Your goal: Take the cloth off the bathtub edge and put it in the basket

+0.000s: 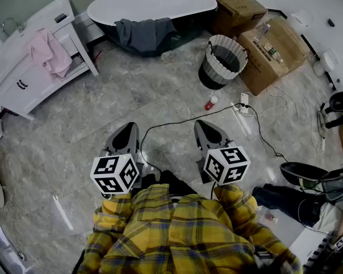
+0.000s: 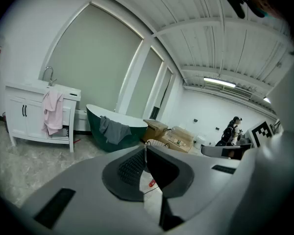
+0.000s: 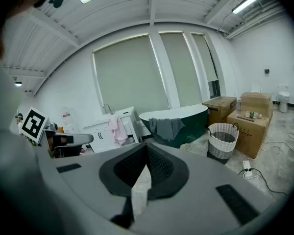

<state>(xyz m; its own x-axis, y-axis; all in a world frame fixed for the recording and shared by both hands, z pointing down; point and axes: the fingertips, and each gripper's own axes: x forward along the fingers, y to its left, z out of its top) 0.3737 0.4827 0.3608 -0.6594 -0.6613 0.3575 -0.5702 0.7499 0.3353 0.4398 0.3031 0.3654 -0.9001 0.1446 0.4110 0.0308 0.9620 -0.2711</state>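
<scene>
A dark grey cloth (image 1: 144, 33) hangs over the near rim of the white-topped, dark green bathtub (image 1: 154, 4) at the far end of the room. It shows as well in the left gripper view, cloth (image 2: 113, 130), and in the right gripper view, cloth (image 3: 167, 128). A woven basket (image 1: 223, 61) with a dark lining stands on the floor right of the tub, basket (image 3: 223, 140). My left gripper (image 1: 126, 135) and right gripper (image 1: 207, 131) are both shut and hold nothing, side by side over the floor, far short of the tub.
A white vanity (image 1: 31, 73) with a pink towel (image 1: 50, 53) stands at the left. Cardboard boxes (image 1: 268, 50) sit behind and right of the basket. A black cable (image 1: 177, 121), a power strip (image 1: 244, 103) and a small red-capped item (image 1: 210, 103) lie on the marble floor between me and the basket.
</scene>
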